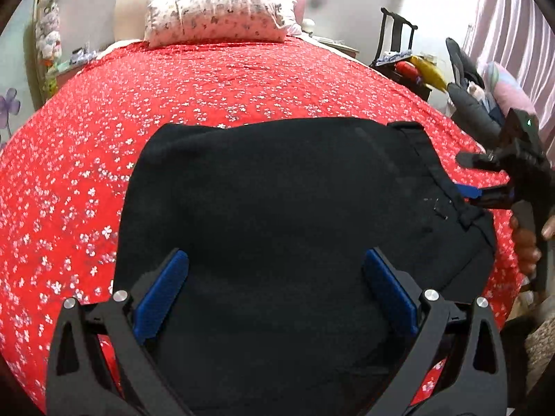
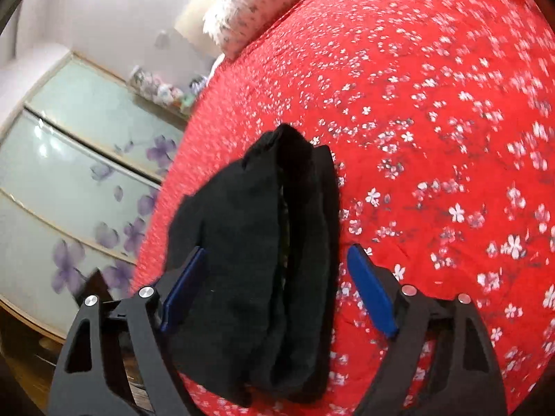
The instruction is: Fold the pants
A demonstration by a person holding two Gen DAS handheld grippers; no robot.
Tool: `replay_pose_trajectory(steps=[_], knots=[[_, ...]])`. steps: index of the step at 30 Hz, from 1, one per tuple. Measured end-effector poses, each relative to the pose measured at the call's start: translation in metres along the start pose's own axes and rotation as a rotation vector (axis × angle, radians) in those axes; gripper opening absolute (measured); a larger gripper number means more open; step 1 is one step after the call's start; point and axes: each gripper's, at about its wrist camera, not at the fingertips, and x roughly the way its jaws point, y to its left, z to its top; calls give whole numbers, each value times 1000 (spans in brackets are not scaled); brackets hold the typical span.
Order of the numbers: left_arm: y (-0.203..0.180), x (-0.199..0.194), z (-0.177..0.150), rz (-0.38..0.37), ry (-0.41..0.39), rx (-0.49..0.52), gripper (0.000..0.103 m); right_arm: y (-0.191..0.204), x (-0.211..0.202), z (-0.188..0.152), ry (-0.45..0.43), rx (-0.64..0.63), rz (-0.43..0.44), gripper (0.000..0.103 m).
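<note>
Red floral bedspread (image 1: 242, 79) under folded black pants (image 1: 277, 208); pillow (image 1: 215, 17) beyond; both tongs (image 1: 274, 291) (image 2: 277, 291) agape, gripping nothing.

Both grippers: left gripper (image 1: 275, 289) & right gripper (image 2: 277, 287), black frames w/ blue ribbed pads, silver pivot screws.

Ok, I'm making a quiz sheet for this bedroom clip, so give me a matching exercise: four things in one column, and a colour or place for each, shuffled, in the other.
Things:
1. folded black fabric pants
2. flower-printed red bedspread
3. small-patterned white pillow
4. dark wooden chair

Descriptions:
A. at the head of the bed
B. beside the bed, by the pink curtain
C. lying between the open jaws of the left gripper
D. covers the whole bed, under the pants

Pairs: 1-C, 2-D, 3-A, 4-B
</note>
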Motion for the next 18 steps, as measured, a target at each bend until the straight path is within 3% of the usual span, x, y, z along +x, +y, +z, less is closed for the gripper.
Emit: replay_pose_trajectory(steps=[8, 12, 18], knots=[[-1, 0, -4, 6, -3, 2, 101, 23, 22, -6, 59, -118, -98, 86], [-1, -1, -5, 9, -5, 5, 101, 30, 34, -7, 77, -164, -198, 88], [-3, -3, -4, 8, -7, 11, 101, 32, 41, -3, 87, -138, -168, 91]])
